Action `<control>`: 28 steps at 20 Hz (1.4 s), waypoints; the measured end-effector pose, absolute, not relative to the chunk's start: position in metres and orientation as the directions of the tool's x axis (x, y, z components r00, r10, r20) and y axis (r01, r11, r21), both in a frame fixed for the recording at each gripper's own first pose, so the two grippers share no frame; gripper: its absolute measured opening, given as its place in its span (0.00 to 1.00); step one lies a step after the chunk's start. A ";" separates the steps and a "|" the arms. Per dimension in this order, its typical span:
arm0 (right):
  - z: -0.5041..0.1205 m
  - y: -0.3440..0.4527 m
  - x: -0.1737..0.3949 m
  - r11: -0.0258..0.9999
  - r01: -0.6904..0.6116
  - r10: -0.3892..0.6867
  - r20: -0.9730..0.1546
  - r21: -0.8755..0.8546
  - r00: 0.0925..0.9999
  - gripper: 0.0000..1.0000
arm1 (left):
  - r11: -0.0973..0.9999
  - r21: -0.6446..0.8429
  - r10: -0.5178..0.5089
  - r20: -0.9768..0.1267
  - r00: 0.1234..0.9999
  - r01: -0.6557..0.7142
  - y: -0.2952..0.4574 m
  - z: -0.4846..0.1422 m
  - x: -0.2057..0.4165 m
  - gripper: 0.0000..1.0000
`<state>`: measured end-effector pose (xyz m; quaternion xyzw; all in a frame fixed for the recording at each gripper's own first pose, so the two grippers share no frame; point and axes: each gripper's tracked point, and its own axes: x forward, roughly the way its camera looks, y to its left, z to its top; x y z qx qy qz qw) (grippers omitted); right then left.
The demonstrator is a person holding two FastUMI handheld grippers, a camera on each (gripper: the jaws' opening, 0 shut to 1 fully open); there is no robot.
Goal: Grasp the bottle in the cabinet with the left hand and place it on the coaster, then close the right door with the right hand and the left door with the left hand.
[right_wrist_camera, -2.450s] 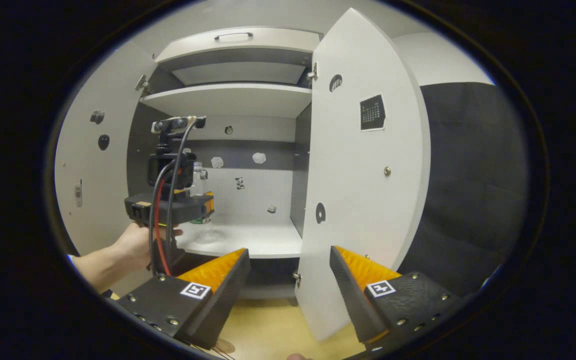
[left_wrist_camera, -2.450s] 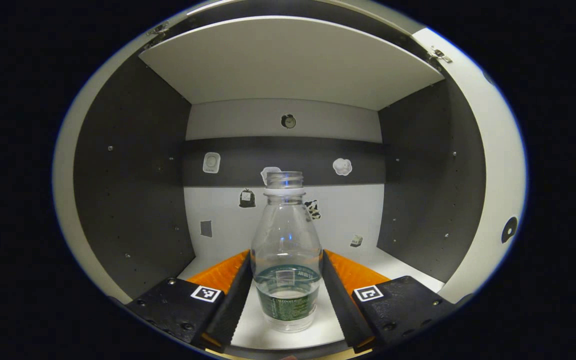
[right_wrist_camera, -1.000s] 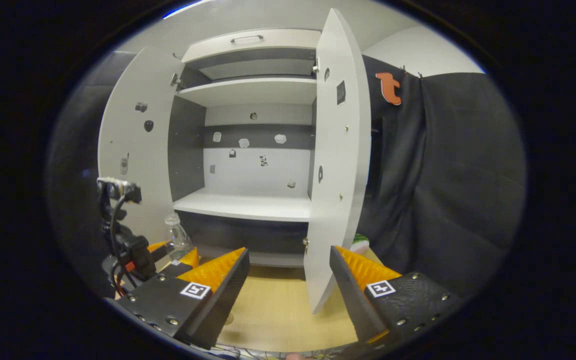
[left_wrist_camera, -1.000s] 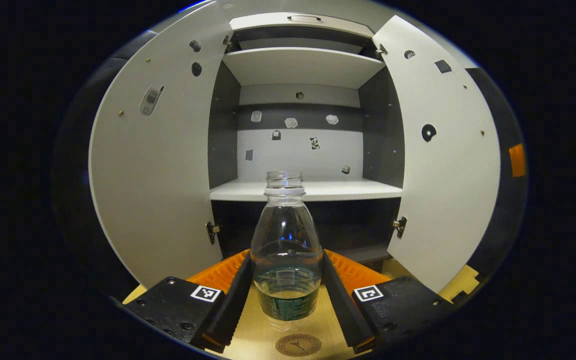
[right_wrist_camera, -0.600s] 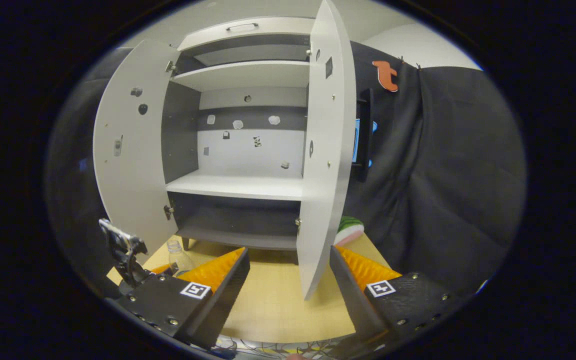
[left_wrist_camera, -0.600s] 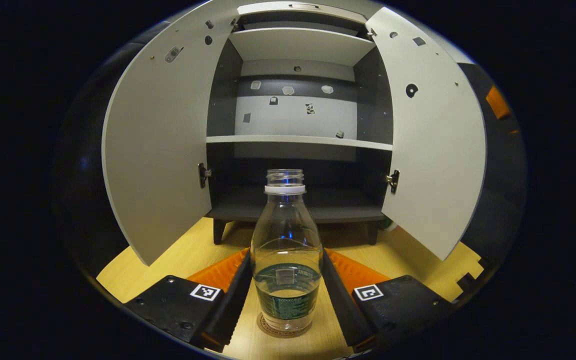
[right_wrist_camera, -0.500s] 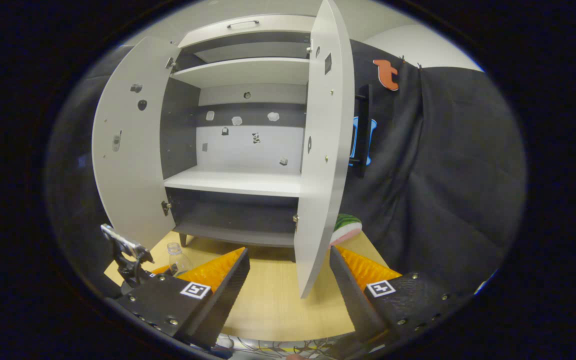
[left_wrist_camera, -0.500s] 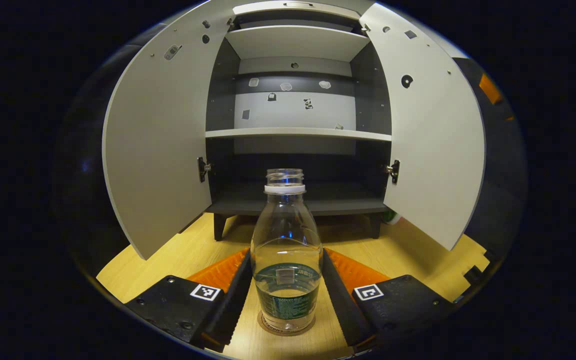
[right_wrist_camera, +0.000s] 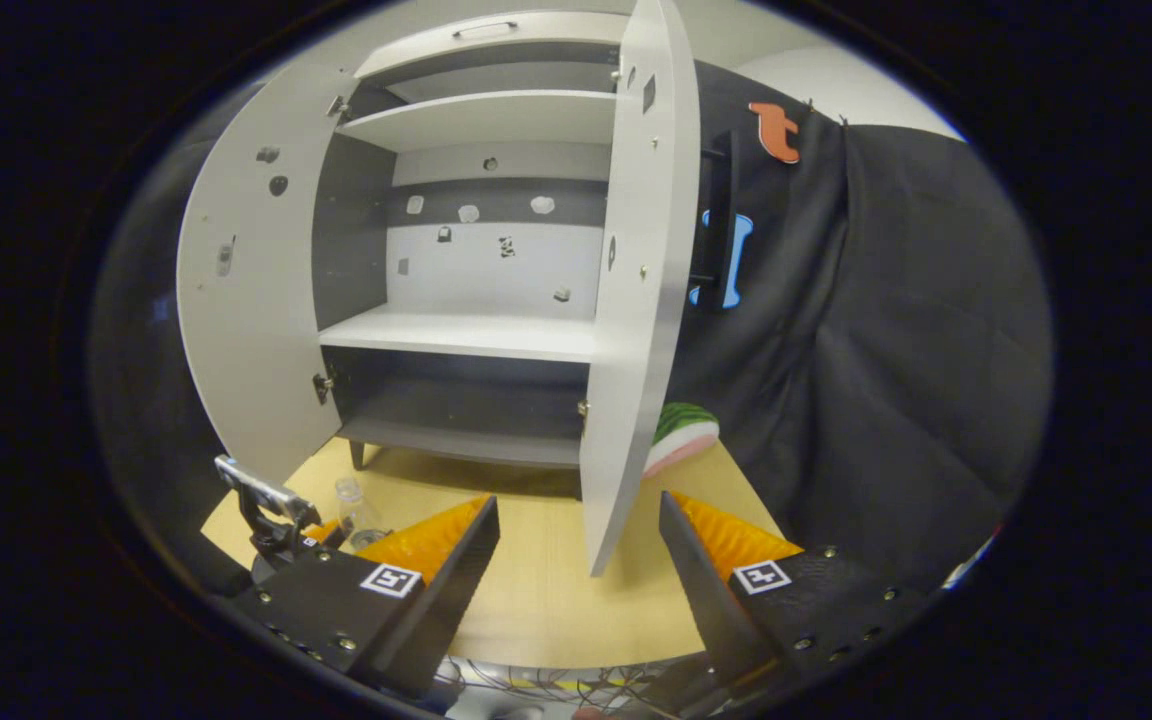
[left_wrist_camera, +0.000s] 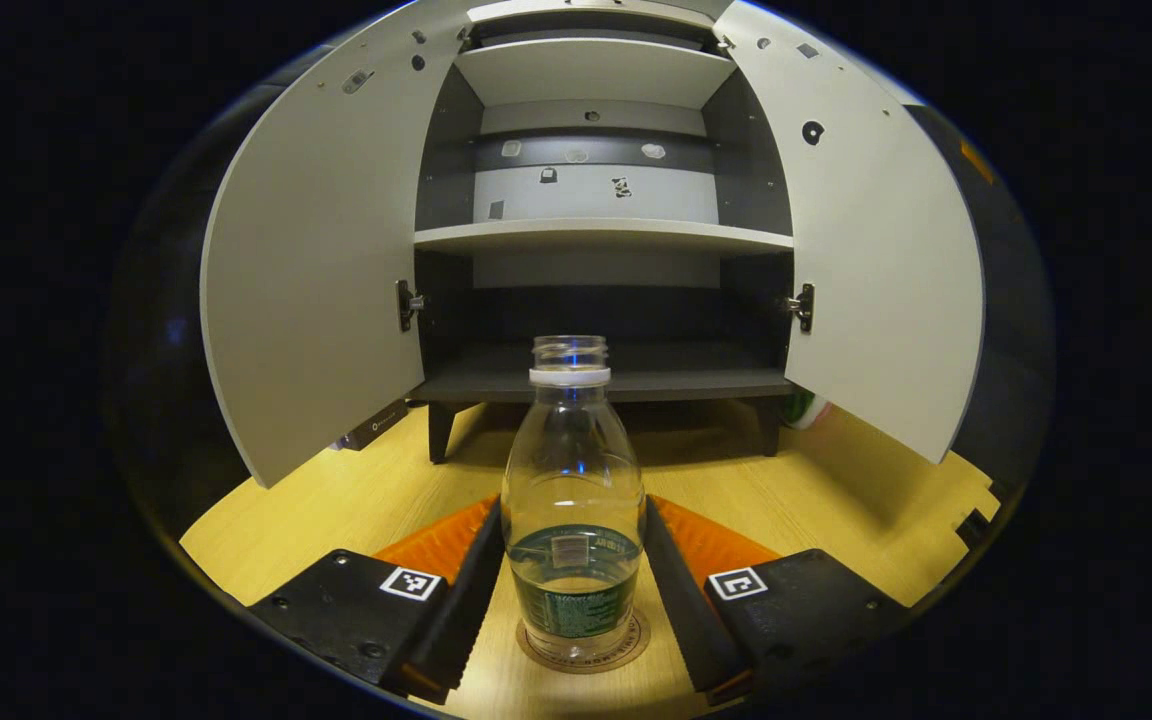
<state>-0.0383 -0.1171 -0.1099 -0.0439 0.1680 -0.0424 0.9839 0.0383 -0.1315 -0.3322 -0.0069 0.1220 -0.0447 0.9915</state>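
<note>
Lowered onto the coaster (left_wrist_camera: pixel 584 652), the bottle (left_wrist_camera: pixel 573 520) stays pinched by left tongs (left_wrist_camera: pixel 573 590); right tongs (right_wrist_camera: pixel 579 570) spread.

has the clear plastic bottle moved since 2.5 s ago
Yes. The clear plastic bottle left the white cabinet shelf, coming out and down onto the round brown coaster, left gripper closed on it.

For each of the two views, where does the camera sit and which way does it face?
Left gripper view: low over the table, facing the open cabinet; own fingers press the bottle standing on the coaster.
Right gripper view: higher, farther right, facing the right door edge-on; own fingers apart.
Shared: cabinet, both doors, bottle, table.
</note>
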 end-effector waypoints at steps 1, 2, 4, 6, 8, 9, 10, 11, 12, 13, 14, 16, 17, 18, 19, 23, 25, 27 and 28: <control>-0.111 -0.117 -0.038 0.993 0.064 -0.095 -0.331 -0.102 0.939 0.98 | 0.996 -0.019 -0.085 -0.235 0.968 0.083 -0.132 -0.331 0.040 0.83; -0.112 -0.117 -0.037 0.993 0.062 -0.093 -0.333 -0.102 0.938 0.98 | 0.996 -0.016 -0.086 -0.239 0.967 0.084 -0.132 -0.332 0.041 0.82; -0.113 -0.116 -0.035 0.994 0.058 -0.087 -0.339 -0.094 0.937 0.98 | 0.996 -0.025 -0.087 -0.228 0.970 0.084 -0.135 -0.330 0.044 0.82; -0.115 -0.117 -0.034 0.994 0.056 -0.084 -0.343 -0.092 0.935 0.98 | 0.997 -0.011 -0.080 -0.230 0.970 0.079 -0.135 -0.333 0.044 0.82; -0.116 -0.117 -0.033 0.994 0.051 -0.080 -0.345 -0.093 0.935 0.98 | 0.996 0.000 -0.084 -0.235 0.968 0.086 -0.137 -0.334 0.041 0.82; -0.117 -0.118 -0.033 0.995 0.050 -0.079 -0.345 -0.091 0.935 0.98 | 0.996 0.003 -0.084 -0.229 0.970 0.087 -0.137 -0.333 0.039 0.82; -0.118 -0.118 -0.032 0.995 0.050 -0.078 -0.347 -0.088 0.935 0.98 | 0.996 0.003 -0.084 -0.231 0.969 0.087 -0.137 -0.332 0.036 0.83; -0.119 -0.119 -0.033 0.995 0.050 -0.076 -0.348 -0.084 0.934 0.98 | 0.996 0.004 -0.083 -0.236 0.968 0.086 -0.137 -0.333 0.034 0.83; -0.119 -0.119 -0.032 0.996 0.049 -0.073 -0.349 -0.078 0.934 0.98 | 0.996 0.006 -0.080 -0.241 0.967 0.084 -0.136 -0.333 0.032 0.84; -0.120 -0.119 -0.032 0.996 0.048 -0.071 -0.350 -0.075 0.934 0.98 | 0.996 0.011 -0.079 -0.243 0.967 0.084 -0.135 -0.335 0.028 0.84; -0.121 -0.120 -0.032 0.996 0.047 -0.071 -0.352 -0.076 0.933 0.98 | 0.997 0.012 -0.075 -0.245 0.967 0.081 -0.135 -0.334 0.026 0.84; -0.121 -0.120 -0.032 0.996 0.044 -0.067 -0.352 -0.075 0.933 0.98 | 0.997 0.016 -0.064 -0.251 0.966 0.071 -0.132 -0.335 0.022 0.84; -0.122 -0.119 -0.032 0.996 0.041 -0.064 -0.353 -0.074 0.934 0.98 | 0.998 0.019 -0.056 -0.249 0.967 0.063 -0.130 -0.334 0.022 0.84; -0.121 -0.119 -0.032 0.997 0.039 -0.062 -0.351 -0.073 0.934 0.98 | 0.998 0.019 -0.053 -0.249 0.967 0.060 -0.128 -0.333 0.021 0.86; -0.122 -0.119 -0.032 0.997 0.036 -0.060 -0.351 -0.074 0.934 0.98 | 0.998 0.015 -0.055 -0.244 0.968 0.060 -0.129 -0.331 0.021 0.88; -0.122 -0.119 -0.033 0.997 0.035 -0.058 -0.349 -0.070 0.936 0.98 | 0.998 0.016 -0.062 -0.231 0.971 0.067 -0.128 -0.321 0.020 0.90; -0.120 -0.121 -0.034 0.997 0.037 -0.057 -0.341 -0.065 0.938 0.98 | 0.998 0.016 -0.062 -0.221 0.973 0.068 -0.128 -0.312 0.017 0.91; -0.118 -0.121 -0.034 0.998 0.036 -0.054 -0.335 -0.061 0.941 0.98 | 0.998 0.014 -0.062 -0.210 0.976 0.067 -0.126 -0.300 0.014 0.91; -0.116 -0.121 -0.033 0.998 0.035 -0.051 -0.329 -0.053 0.943 0.98 | 0.998 0.017 -0.062 -0.203 0.977 0.067 -0.127 -0.293 0.012 0.91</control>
